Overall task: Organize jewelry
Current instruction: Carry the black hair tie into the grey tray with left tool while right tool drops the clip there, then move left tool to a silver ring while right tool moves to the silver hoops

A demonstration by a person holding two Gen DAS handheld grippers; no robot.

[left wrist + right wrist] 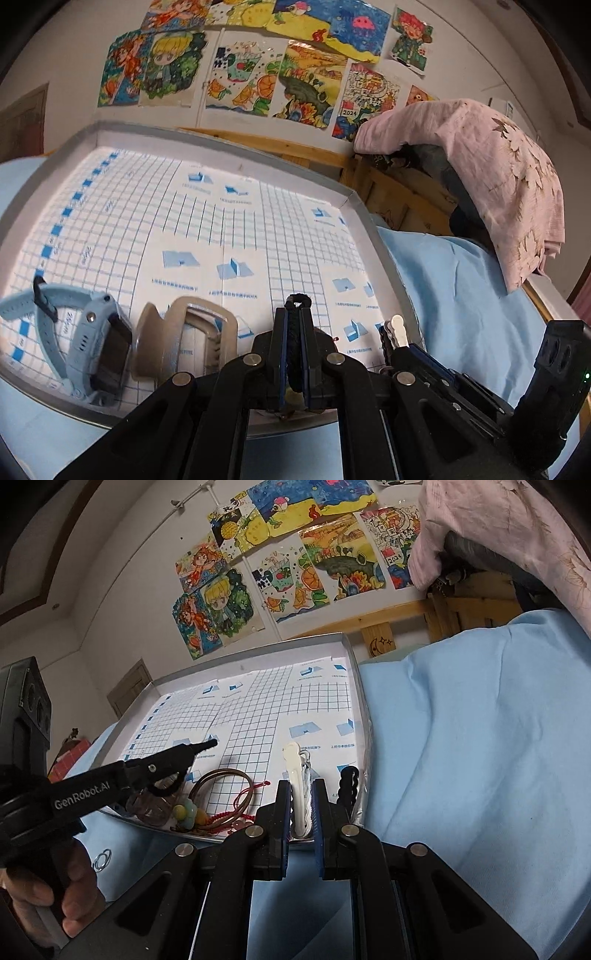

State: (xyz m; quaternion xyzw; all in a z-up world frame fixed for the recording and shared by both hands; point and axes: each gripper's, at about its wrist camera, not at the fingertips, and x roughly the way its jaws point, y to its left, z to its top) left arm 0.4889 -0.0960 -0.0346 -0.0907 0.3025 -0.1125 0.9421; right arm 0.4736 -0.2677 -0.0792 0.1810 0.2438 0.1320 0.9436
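The left gripper [294, 325] points forward over the near edge of the shallow tray [354, 206], its two fingers pressed against a black braided hair tie [295, 310] whose loop pokes out just past the fingertips. In the right wrist view this gripper reaches in from the left, level and slightly raised above the tray floor, with the person's hand [70, 890] wrapped around its handle.

The right gripper [300, 808] sits at the tray's near right corner, aimed along the right wall, pinching a white hair clip [295, 775] that stands upright between its fingers. A black wavy clip [349, 779] lies just beside it, against the tray wall.

On the gridded tray floor rest a light blue watch [92, 339] and a beige claw clip [184, 336], close together near the left. Brown bangles [221, 786], a red cord bracelet [245, 801] and a beaded piece [188, 810] lie in a tangle at the near edge. The tray sits on a blue sheet [480, 757].
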